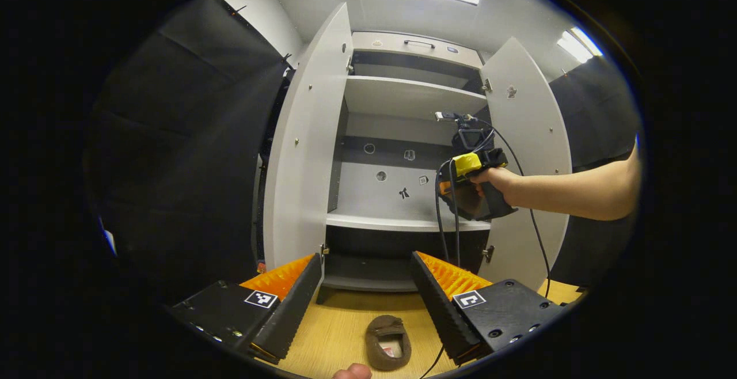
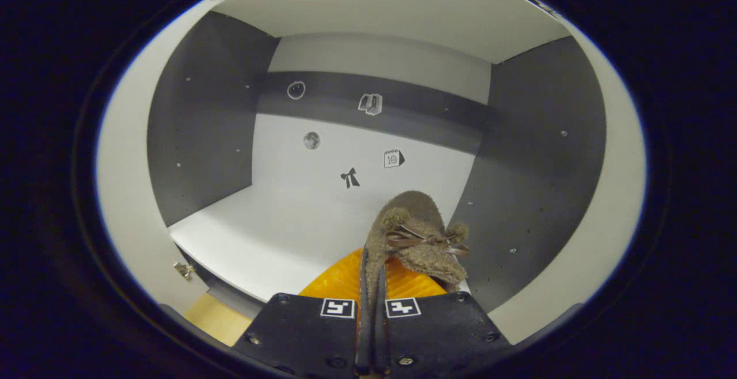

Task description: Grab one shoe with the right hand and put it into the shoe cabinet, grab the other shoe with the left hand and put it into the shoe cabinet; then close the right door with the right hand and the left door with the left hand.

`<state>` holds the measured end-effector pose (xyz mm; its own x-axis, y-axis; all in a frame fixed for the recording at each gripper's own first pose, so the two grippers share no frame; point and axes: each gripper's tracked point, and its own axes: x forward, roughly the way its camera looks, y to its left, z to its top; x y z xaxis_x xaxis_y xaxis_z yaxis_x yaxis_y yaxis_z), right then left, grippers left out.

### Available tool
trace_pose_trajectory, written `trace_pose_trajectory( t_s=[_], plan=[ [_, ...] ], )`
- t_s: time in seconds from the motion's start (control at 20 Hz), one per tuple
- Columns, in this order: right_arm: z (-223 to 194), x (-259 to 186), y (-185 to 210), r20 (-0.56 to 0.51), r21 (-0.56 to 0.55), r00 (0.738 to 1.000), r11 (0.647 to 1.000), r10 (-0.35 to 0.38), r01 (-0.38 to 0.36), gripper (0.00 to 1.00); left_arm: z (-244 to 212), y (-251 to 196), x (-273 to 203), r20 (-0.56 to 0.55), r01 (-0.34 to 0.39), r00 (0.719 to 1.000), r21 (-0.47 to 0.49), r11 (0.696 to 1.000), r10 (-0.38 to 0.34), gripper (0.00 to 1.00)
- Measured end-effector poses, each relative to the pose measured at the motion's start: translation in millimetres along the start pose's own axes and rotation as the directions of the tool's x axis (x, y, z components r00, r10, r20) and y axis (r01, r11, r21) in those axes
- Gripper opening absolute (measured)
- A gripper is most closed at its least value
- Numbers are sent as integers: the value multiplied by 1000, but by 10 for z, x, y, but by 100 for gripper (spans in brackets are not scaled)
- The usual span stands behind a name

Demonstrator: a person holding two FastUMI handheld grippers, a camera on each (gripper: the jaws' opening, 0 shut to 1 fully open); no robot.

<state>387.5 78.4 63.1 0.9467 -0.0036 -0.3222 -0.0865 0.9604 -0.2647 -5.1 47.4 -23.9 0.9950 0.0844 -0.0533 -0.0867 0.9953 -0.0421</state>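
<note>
My right gripper (image 2: pixel 371 287) clamped brown slipper (image 2: pixel 411 235) over cabinet shelf (image 2: pixel 276 223) | left gripper (image 1: pixel 368 287) apart | risk: thin edge grip slips.

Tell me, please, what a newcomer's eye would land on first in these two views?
Probably the fuzzy brown shoe pinched in the right gripper, held over the pale shelf inside the shoe cabinet. Next, in the left gripper view, both cabinet doors stand wide open, and the other shoe lies on the wooden floor between the open fingers of the left gripper.
</note>
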Motion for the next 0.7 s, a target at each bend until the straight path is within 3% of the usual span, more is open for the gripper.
trace_pose_trajectory(
  t_s=[0.05,0.2,0.3,0.35,0.45,0.65,0.7],
  plan=[
    [-58,109,-4,-39,-15,999,1000,-11,11,6,-7,26,15,-3,-4,1000,1,1000,4,95],
    [-220,306,139,-111,-9,994,1000,7,-8,6,11,35,19,4,0,1000,-13,1000,0,95],
    [-272,359,250,-128,32,991,999,35,-31,7,14,39,-7,5,-6,1000,-11,1000,6,95],
    [-290,380,284,-133,44,991,999,36,-30,7,-4,45,-17,4,-6,1000,-8,1000,6,99],
    [-306,414,319,-139,46,990,999,31,-25,8,-39,50,-28,-6,-10,1000,1,1000,10,94],
    [-266,392,350,-135,24,990,999,39,-36,16,-83,52,-31,-19,-2,1000,-13,1000,2,95],
    [-255,351,371,-135,24,990,999,51,-48,26,-80,29,-32,-18,10,1000,-23,1000,-10,99]
  ],
)
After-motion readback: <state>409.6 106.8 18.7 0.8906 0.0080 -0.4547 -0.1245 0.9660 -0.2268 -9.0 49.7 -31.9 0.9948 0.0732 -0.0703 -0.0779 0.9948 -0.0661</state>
